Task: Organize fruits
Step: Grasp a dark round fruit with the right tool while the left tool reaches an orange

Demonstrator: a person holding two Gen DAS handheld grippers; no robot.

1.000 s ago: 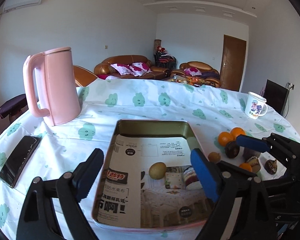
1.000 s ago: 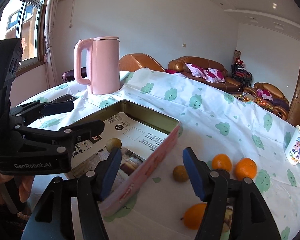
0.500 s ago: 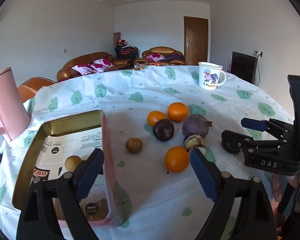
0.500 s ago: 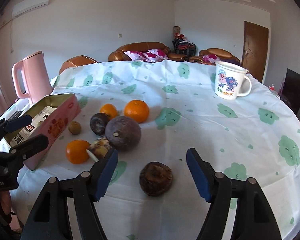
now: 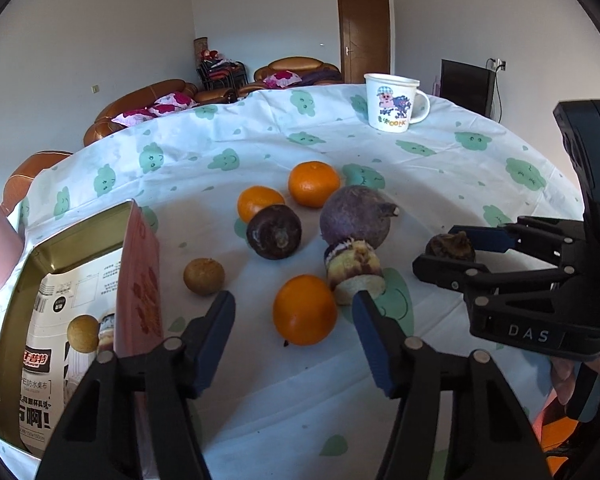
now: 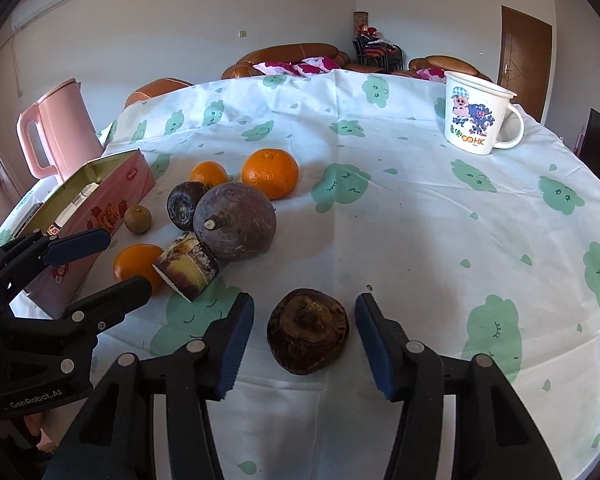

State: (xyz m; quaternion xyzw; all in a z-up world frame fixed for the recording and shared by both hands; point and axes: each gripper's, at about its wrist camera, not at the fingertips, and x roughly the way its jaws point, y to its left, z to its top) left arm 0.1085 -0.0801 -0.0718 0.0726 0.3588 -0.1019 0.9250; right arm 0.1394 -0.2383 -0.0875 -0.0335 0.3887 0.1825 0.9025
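My left gripper (image 5: pixel 294 326) is open, its fingers either side of an orange (image 5: pixel 305 309) on the tablecloth. My right gripper (image 6: pixel 304 334) is open around a dark brown wrinkled fruit (image 6: pixel 308 336); it also shows in the left wrist view (image 5: pixel 450 246). Between them lie a large purple round fruit (image 6: pixel 235 227), a cut piece with a yellow face (image 6: pixel 188 266), a small dark fruit (image 5: pixel 274 232), two more oranges (image 5: pixel 314 183) (image 5: pixel 259 203) and a small brown fruit (image 5: pixel 204 276). The pink tin (image 5: pixel 138 264) at left holds another small brown fruit (image 5: pixel 83 333).
A white cartoon mug (image 6: pixel 474 118) stands at the far right of the round table. A pink kettle (image 6: pixel 56 132) stands behind the tin. The table's edge runs close below both grippers. Sofas and a brown door are beyond.
Both grippers swung right from the tin to the loose fruit, then came closer. The left now brackets the near orange and the right brackets the dark brown fruit.
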